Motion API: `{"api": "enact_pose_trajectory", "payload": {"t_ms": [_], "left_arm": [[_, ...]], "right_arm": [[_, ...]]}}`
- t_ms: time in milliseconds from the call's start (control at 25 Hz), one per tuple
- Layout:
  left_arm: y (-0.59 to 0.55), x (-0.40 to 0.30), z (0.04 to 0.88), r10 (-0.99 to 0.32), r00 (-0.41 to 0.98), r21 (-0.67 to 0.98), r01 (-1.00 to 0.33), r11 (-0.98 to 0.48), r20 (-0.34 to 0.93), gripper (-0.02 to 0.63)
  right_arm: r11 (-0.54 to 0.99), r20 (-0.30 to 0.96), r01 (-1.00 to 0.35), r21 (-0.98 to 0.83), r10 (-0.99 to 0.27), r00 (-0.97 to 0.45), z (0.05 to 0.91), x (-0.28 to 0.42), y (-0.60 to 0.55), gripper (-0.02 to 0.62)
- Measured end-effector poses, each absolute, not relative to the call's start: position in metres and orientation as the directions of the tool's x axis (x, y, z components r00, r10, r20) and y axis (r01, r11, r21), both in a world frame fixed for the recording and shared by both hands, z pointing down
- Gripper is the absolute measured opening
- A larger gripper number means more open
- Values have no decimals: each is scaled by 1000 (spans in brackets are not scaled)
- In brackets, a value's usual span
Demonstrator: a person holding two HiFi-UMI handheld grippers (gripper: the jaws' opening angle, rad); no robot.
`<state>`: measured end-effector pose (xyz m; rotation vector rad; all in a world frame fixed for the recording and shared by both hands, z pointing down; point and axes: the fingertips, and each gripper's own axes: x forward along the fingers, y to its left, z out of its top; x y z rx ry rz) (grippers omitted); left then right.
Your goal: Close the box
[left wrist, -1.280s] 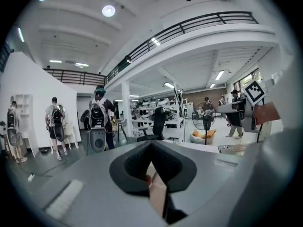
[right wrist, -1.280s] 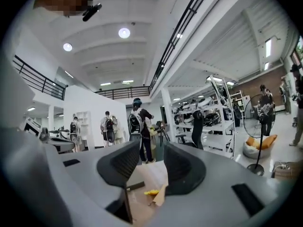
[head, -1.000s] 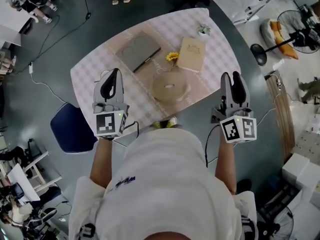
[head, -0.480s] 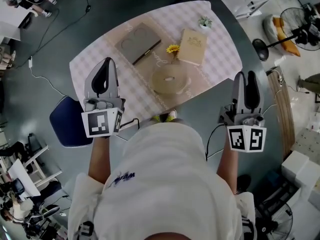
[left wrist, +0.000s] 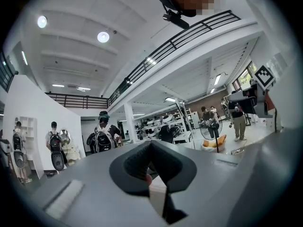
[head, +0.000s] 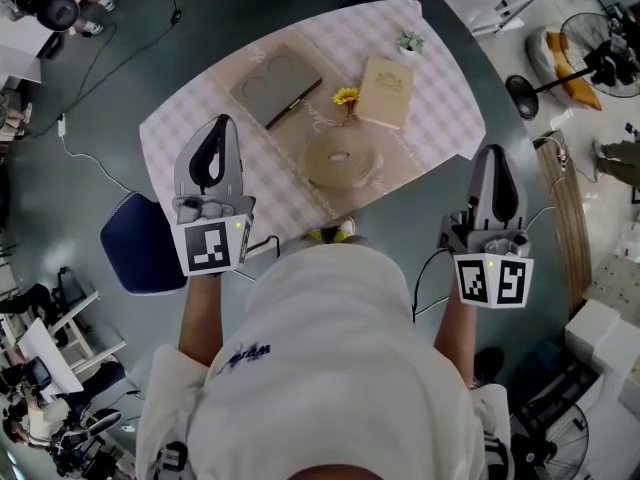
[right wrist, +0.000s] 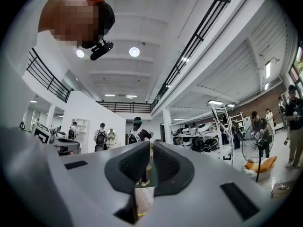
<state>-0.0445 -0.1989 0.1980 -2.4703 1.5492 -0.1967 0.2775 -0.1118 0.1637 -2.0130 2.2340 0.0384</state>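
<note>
A flat grey box point(head: 277, 89) lies on the checked tablecloth point(head: 180, 138) at the back left, with a dark strip along its right edge. A beige box point(head: 385, 93) lies to its right, and a round tan box point(head: 340, 159) sits nearer me, beside a yellow flower point(head: 346, 97). My left gripper point(head: 222, 125) hovers over the table's front left with its tips together and nothing in them; its own view point(left wrist: 150, 143) shows only the hall. My right gripper point(head: 493, 151) is off the table's right edge; its jaws point(right wrist: 151, 148) are closing, a narrow gap left and nothing between them.
A small potted plant point(head: 409, 43) stands at the table's far edge. A blue chair point(head: 140, 253) sits at the table's left front. A standing fan point(head: 520, 103) and cables are on the floor to the right. Several people stand in the hall beyond.
The right jaws have come from wide apart to nearly together. The right gripper has drifted right, off the table's edge. The left gripper has shifted slightly up and left.
</note>
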Motion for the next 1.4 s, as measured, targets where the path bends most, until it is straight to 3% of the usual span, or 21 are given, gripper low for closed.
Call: {"api": "enact_pose_trajectory", "payload": {"t_ms": [1400], "left_arm": [[-207, -45, 215, -897, 439, -236, -867, -438, 52, 2]], "right_arm": [[148, -34, -988, -54, -989, -146, 184, 270, -130, 3]]}}
